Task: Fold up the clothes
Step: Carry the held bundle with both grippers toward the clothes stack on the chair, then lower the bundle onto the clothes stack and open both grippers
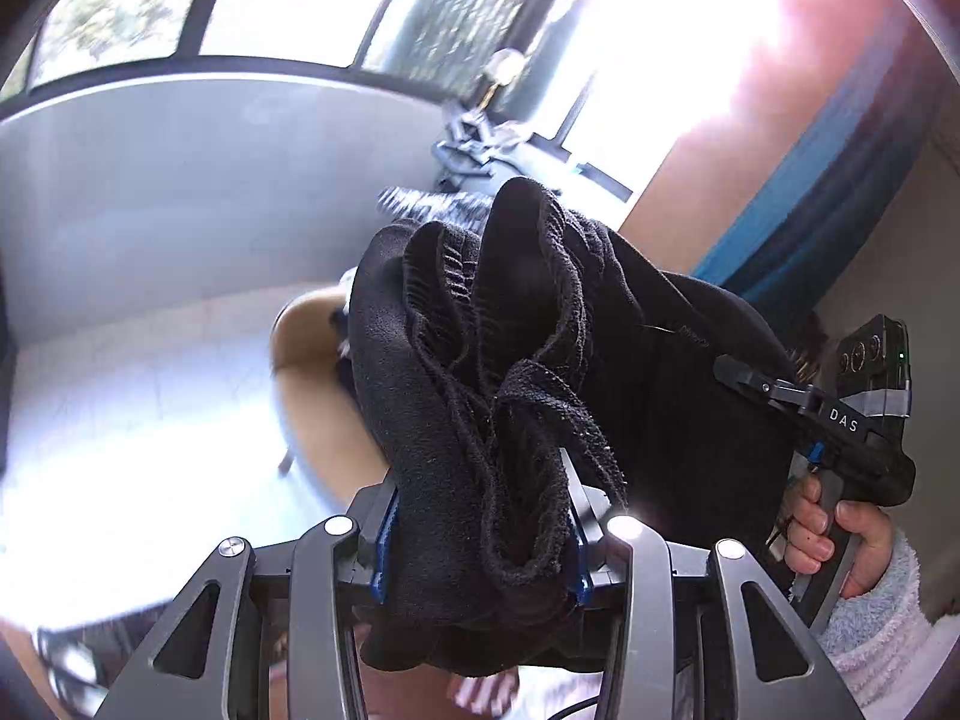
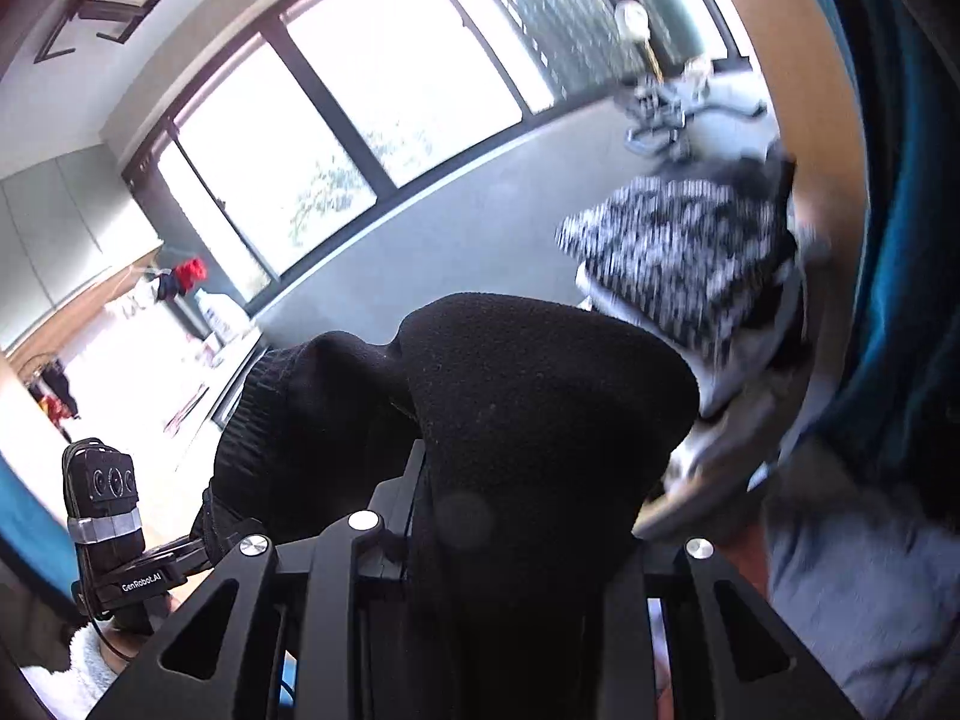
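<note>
A black fleece garment (image 1: 510, 360) with ribbed edges is bunched and held up in the air between both grippers. My left gripper (image 1: 480, 516) is shut on a thick bundle of its folds, which hide the fingertips. My right gripper (image 2: 420, 480) is shut on another part of the same garment (image 2: 528, 396), which drapes over its fingers. The right gripper also shows in the left wrist view (image 1: 780, 390), held by a hand, clamped on the cloth's edge. The left gripper shows in the right wrist view (image 2: 180, 552) at the garment's far end.
A black-and-white patterned garment (image 2: 678, 252) lies on a round tan piece of furniture (image 1: 312, 354) ahead. A grey wall and large windows (image 2: 336, 114) stand behind. A blue curtain (image 1: 798, 204) hangs to the right. A white counter with bottles (image 2: 216, 312) stands at the left.
</note>
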